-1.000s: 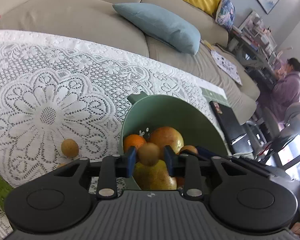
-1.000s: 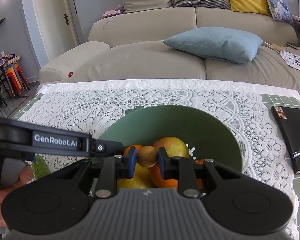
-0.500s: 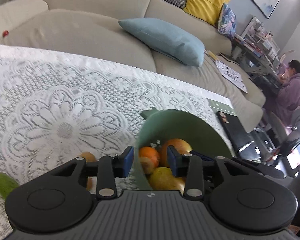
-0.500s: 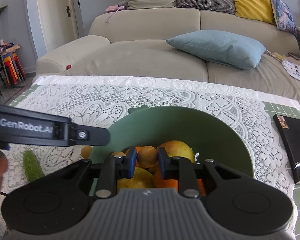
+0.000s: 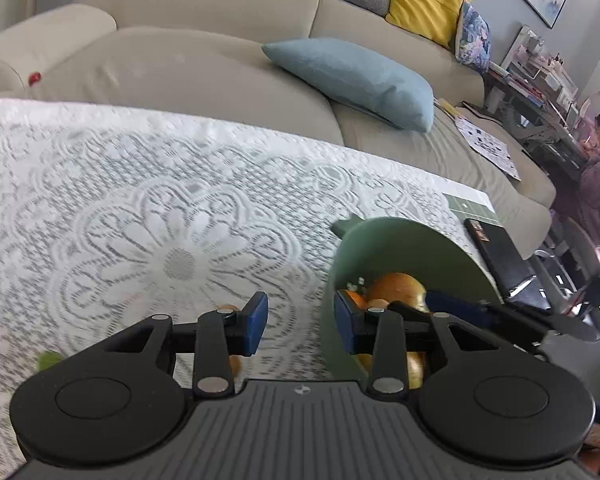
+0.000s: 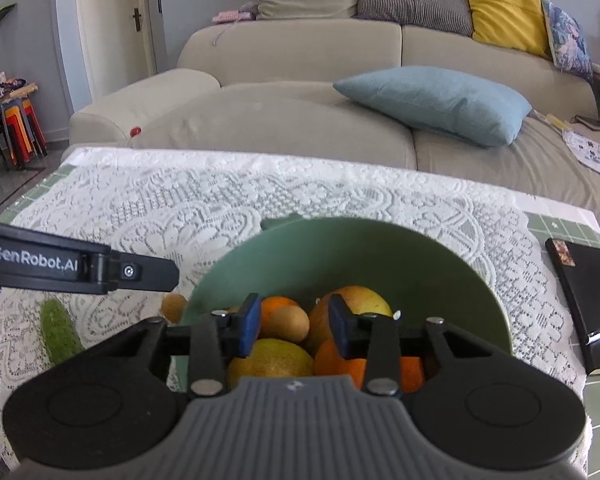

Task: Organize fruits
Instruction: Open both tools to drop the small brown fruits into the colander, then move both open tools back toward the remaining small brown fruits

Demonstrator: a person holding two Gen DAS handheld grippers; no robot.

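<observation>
While both jaws gape empty, the green bowl (image 6: 440,264) holds oranges (image 6: 280,306), pears (image 6: 270,362).

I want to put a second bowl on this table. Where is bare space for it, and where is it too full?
Free: the wide lace tablecloth between the green bowl and the sofa. Crowded: left of the bowl, where a small brown fruit, the cucumber and the left gripper are. The black notebook fills the right edge.
</observation>
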